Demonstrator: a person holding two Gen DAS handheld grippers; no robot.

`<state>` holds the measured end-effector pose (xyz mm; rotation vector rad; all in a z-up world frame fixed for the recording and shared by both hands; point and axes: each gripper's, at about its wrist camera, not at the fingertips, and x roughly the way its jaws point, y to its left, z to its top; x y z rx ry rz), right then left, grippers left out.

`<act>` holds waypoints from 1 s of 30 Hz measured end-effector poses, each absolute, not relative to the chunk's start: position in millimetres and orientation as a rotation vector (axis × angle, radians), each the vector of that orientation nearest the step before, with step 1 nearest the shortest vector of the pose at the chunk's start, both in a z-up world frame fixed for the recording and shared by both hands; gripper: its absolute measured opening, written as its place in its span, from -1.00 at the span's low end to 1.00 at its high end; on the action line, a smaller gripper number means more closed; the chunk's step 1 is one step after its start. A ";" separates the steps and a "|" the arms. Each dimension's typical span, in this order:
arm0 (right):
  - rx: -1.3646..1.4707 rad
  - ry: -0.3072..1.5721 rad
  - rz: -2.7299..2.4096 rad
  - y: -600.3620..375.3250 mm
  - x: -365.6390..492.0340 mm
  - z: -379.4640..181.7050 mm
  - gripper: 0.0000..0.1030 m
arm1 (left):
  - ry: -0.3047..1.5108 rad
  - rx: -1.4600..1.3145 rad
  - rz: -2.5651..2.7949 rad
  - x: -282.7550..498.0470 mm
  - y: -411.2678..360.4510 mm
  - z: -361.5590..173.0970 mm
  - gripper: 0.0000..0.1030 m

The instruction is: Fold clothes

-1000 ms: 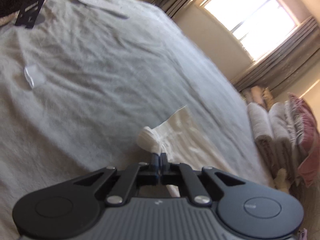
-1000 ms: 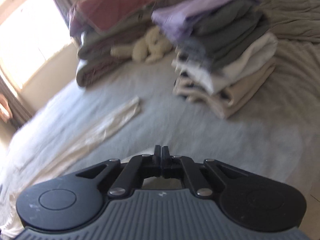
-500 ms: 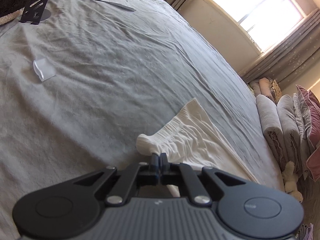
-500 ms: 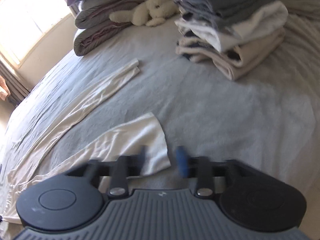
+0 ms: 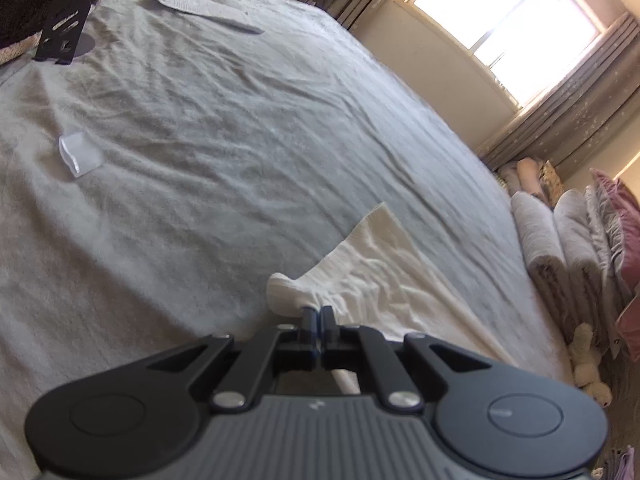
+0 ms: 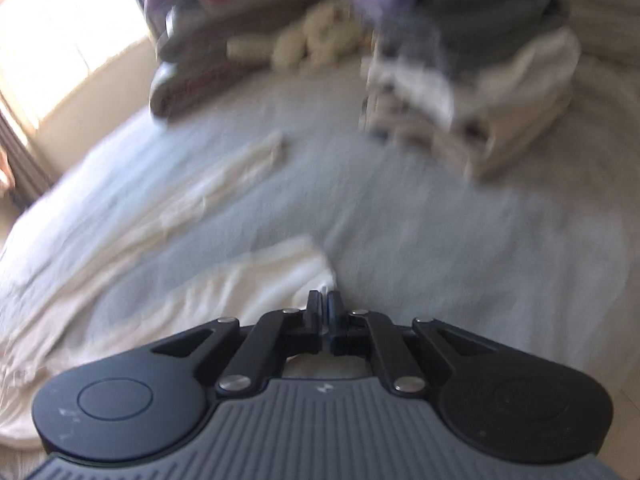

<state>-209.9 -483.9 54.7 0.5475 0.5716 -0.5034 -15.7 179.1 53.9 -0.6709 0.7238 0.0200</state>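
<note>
Two claws are at work on one white garment that lies on the grey bed cover. The left claw is closed tight on a bunched corner of the garment, and the cloth puffs out in a small white lump just past the fingertips. From this corner the garment spreads away, forward and to the right in the left wrist view, toward the side of the bed where rolled blankets and a small plush toy lie.

In the right wrist view, which is blurred, the right claw has just been closing, and its jaws now stand almost together with the edge of the white garment between them; a thin bit of white cloth shows at the tips. From there the garment runs to the left and toward the lower left of this picture, so its long axis goes across the bed. A long narrow part of the same pale cloth stretches diagonally further up, pointing to a stack of folded clothes.

On the far part of the bed, in the left wrist view, lie a paper sheet, a small clear plastic piece and a black stand.
</note>
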 end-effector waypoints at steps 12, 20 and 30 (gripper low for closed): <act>0.580 0.190 -0.466 -488.9 -256.0 119.2 -0.91 | 0.621 -0.724 -0.076 -36.7 185.4 89.4 -0.98; 0.579 0.110 -0.387 -473.2 -269.4 143.7 -0.91 | 0.601 -0.724 -0.071 -38.9 189.7 95.8 -0.99; 0.557 0.013 -0.406 -463.0 -299.2 171.3 -0.91 | 0.589 -0.681 -0.070 -45.7 185.9 108.5 -0.99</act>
